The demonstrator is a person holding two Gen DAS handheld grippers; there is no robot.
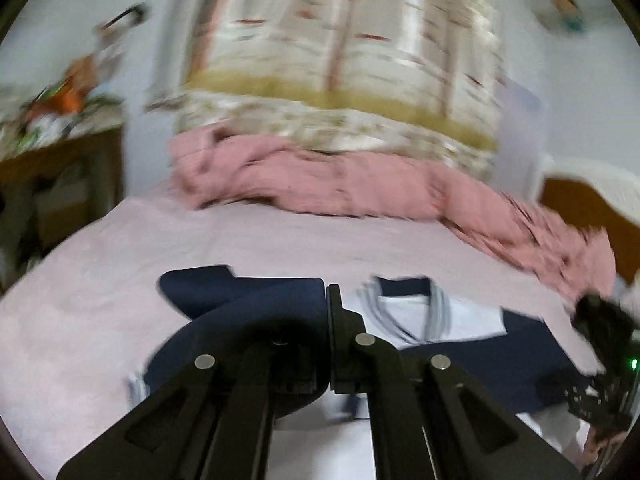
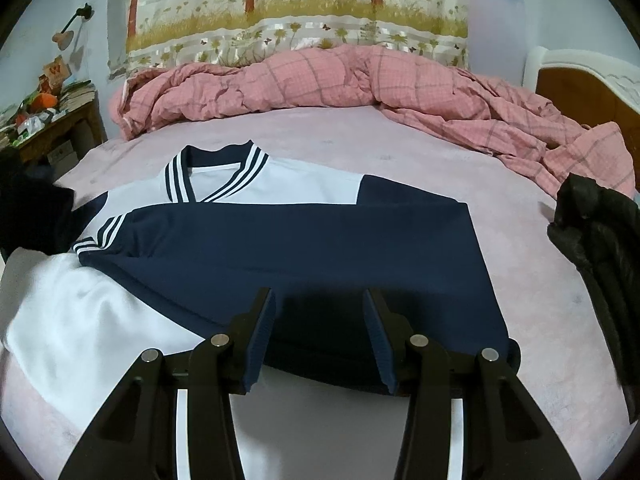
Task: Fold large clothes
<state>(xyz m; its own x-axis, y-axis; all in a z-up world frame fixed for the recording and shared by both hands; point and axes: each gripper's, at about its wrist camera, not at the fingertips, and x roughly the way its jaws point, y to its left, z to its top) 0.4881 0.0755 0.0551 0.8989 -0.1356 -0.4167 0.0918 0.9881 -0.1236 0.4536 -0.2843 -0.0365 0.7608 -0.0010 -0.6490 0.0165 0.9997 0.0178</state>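
Across the pale pink bed sheet (image 2: 460,152) a large navy-and-white jersey jacket with a striped collar (image 2: 280,240) is lying flat, its collar pointing toward the rumpled pink checked quilt (image 2: 320,80) and flowered curtain (image 2: 296,20) at the far side.

Starting at the left, the left gripper (image 1: 329,332) is showing its two black fingers pressed fully together, and a navy sleeve of soft knit fabric (image 1: 240,304) is arching up and over them; the fabric seems to be pinched between the pads, though blur is making the exact contact hard to read. From the right-hand camera that same gripper is appearing only as a dark shape at the left edge, beside the striped cuff (image 2: 100,236).

Moving rightward, the other navy sleeve is already lying folded across the chest, its long axis running side to side. The right gripper (image 2: 320,336) is hovering just above the jacket's near hem with its blue-padded fingers (image 2: 262,332) standing about half apart, holding nothing. A black garment (image 2: 600,240) is lying off to the right.

To my eye the coming move is turning on the left hand: it is the one carrying the sleeve, and the jacket's body is lying to its right, so the sleeve has to travel that way.
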